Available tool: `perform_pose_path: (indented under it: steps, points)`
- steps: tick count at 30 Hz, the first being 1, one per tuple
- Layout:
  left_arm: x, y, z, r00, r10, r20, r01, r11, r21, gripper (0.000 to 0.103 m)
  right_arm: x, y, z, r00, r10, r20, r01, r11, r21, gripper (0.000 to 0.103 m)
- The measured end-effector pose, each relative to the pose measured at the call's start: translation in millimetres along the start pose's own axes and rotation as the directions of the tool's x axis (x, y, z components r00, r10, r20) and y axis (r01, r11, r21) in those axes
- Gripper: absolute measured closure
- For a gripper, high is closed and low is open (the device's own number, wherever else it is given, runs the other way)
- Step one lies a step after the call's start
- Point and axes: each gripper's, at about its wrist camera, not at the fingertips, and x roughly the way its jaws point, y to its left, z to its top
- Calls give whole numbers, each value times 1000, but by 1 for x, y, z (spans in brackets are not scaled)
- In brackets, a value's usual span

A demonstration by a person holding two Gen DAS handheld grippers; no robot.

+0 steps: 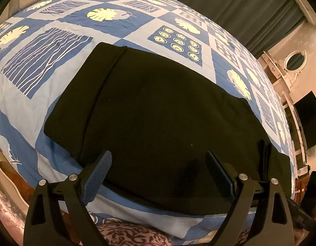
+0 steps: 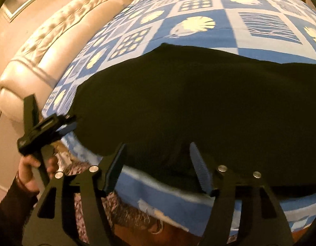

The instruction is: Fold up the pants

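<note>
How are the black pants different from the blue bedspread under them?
The pants are plain black; the bedspread is blue and white with leaf and line patterns. The pants cover only a patch near the bed's edge; the bedspread spreads far beyond them. The pants lie on top, the bedspread beneath. Both lie fairly flat.

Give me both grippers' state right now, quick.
Left gripper: jaws open, holding nothing, above the near edge of the pants.
Right gripper: jaws open, holding nothing, at the pants' near edge.
</note>
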Motion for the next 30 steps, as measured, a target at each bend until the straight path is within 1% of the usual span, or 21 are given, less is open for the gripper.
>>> perform_pose_path:
  steps: [1,4,5,8,9,11,12,14,15,17,18,20,22,23,24,25,26,27,28,29,30]
  points:
    - [0,0,0,1000,0,0,0,1000,2,12,-4,1,-1,1000,9,-7,-9,1000,-7,38]
    - [1,-2,0,1000,3,1,-3,1000,10,12,-27,-5,-3,995,96,-10,-96,995,17,38]
    - [1,-2,0,1000,4,1,-4,1000,12,12,-35,-9,-3,994,113,-3,-113,993,29,38]
    - [1,-2,-1,1000,5,1,-5,1000,18,12,-80,-37,1,987,147,66,-152,985,86,38]
    - [1,-2,-1,1000,5,1,-5,1000,18,12,-99,-52,3,984,144,105,-156,981,114,38]
    - [1,-2,-1,1000,6,2,-6,1000,18,12,-132,-85,4,978,108,177,-138,976,169,38]
    - [1,-2,-1,1000,6,2,-6,1000,19,12,-152,-112,2,971,77,227,-130,965,228,37]
    - [1,-3,-1,1000,10,2,-10,1000,24,12,-175,-160,-9,957,42,287,-143,929,342,37]
    - [1,-3,-1,1000,12,3,-12,1000,27,12,-181,-190,-18,953,18,301,-146,900,409,37]
    - [1,-4,-2,1000,18,4,-18,999,34,12,-179,-236,-38,957,-10,289,-146,846,514,37]
    - [1,-4,-2,1000,20,4,-20,999,38,12,-175,-249,-47,960,-5,280,-155,825,543,37]
    - [2,-5,-2,1000,24,5,-24,999,47,12,-161,-270,-66,960,45,275,-208,775,597,37]
    - [2,-5,-2,1000,27,5,-27,998,54,12,-140,-281,-78,948,169,271,-306,719,624,37]
    - [2,-5,-2,1000,28,6,-29,998,57,12,-132,-281,-80,944,206,258,-326,711,623,37]
    - [2,-6,-2,1000,30,6,-30,998,59,12,-125,-279,-81,938,239,250,-345,711,614,38]
    - [2,-6,-3,999,32,6,-33,998,62,12,-122,-277,-81,937,245,248,-347,720,601,44]
    - [3,-6,-3,999,34,7,-34,997,65,12,-121,-276,-79,937,249,246,-349,724,595,54]
    - [3,-7,-3,999,37,7,-38,997,69,12,-117,-275,-78,935,264,235,-353,726,589,70]
    - [3,-7,-4,999,39,8,-40,997,72,12,-116,-274,-78,949,237,210,-316,744,588,76]
    - [3,-8,-4,999,43,9,-43,996,75,12,-114,-272,-78,959,216,184,-283,768,575,77]
    - [3,-8,-4,999,45,9,-45,996,77,12,-113,-270,-78,963,201,180,-268,789,553,78]
